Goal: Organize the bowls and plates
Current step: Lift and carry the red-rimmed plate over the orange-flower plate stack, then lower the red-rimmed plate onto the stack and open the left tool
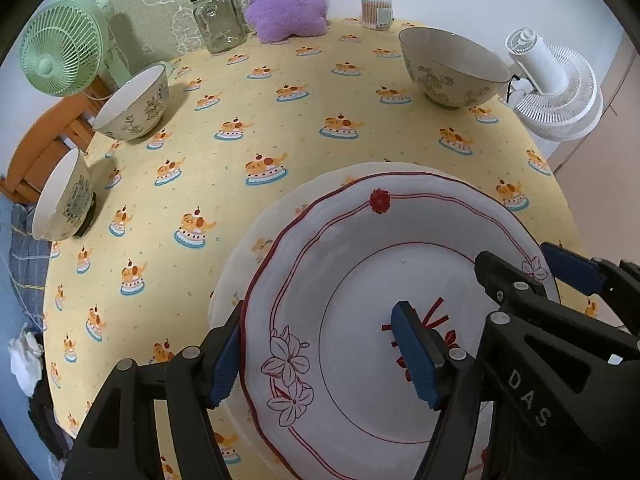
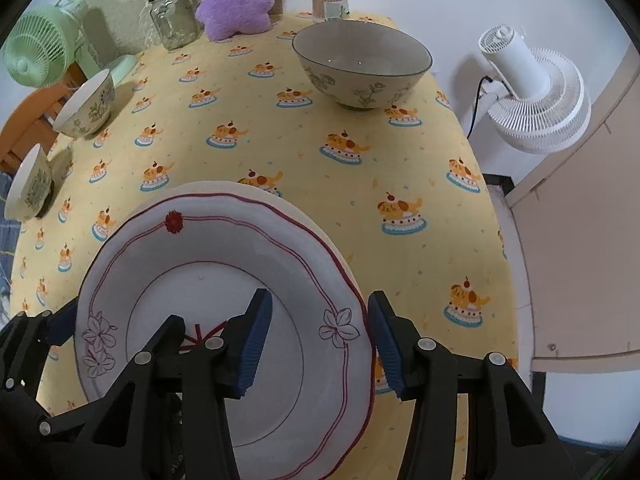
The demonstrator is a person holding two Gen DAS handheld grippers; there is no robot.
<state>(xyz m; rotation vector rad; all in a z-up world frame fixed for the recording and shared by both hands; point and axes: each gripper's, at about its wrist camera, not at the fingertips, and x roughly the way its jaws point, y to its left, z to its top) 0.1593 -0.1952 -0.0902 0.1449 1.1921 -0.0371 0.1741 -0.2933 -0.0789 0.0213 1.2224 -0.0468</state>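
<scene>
The red-rimmed plate (image 1: 360, 320) lies on a plain plate (image 1: 240, 264) at the near counter edge. Both grippers straddle its opposite rims, left gripper (image 1: 320, 350) and right gripper (image 2: 318, 344), jaws wide, nothing gripped.

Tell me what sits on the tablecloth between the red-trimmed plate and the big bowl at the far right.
Nothing: in the right wrist view only bare patterned tablecloth lies between the plate and the big bowl.
</scene>
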